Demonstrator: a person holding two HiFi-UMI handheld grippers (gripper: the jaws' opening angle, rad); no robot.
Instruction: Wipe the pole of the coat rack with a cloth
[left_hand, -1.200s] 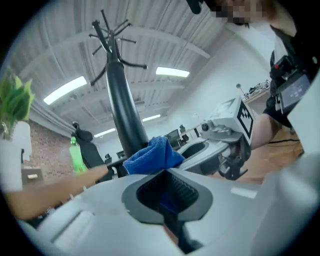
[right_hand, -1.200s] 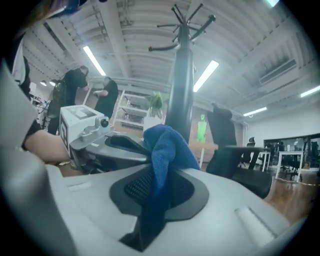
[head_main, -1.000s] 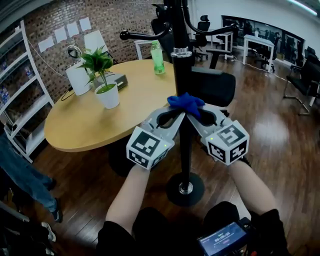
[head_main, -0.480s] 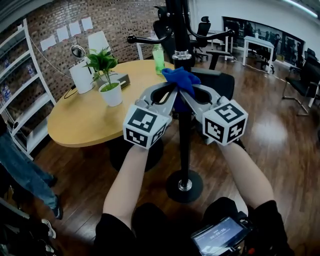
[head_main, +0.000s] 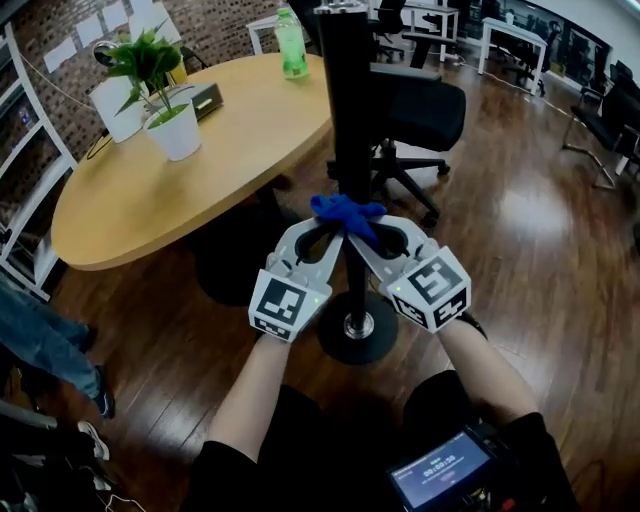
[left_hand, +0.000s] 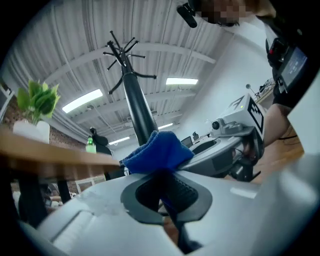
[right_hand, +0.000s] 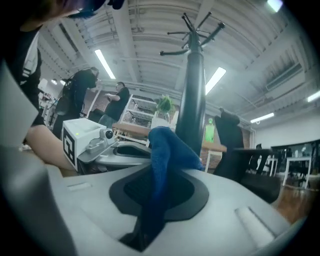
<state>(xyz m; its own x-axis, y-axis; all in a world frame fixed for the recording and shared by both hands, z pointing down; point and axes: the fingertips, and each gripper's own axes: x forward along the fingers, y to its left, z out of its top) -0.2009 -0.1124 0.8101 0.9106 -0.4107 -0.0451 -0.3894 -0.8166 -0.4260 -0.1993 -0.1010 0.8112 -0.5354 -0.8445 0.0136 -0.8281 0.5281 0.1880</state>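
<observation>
Round wooden bench (head_main: 150, 215), left: white-potted plant (head_main: 172, 118), green bottle (head_main: 291, 42), label unreadable. Left hand-held gripper (head_main: 322, 232): jaws clamped on blue cloth (head_main: 345, 211). Cloth: bunched against black coat-rack pole (head_main: 352, 130), low down, above round base (head_main: 357, 335). Right hand-held gripper (head_main: 378, 232): clamped on same cloth. Office chair (head_main: 425, 112) behind. Screen (head_main: 440, 470), lower right: digits illegible

The cloth (head_main: 345, 210) is soft blue pile, nubbly and matt. The pole (head_main: 347, 110) looks like matt black metal; its base (head_main: 333, 350) is glossier, with a bright metal collar (head_main: 357, 325). The table (head_main: 130, 200) is smooth pale wood. The floor (head_main: 540, 240) is dark, highly polished boards. The left gripper (head_main: 328, 228) and right gripper (head_main: 366, 232) are matt grey plastic with ribbed black pads (left_hand: 184, 189).
</observation>
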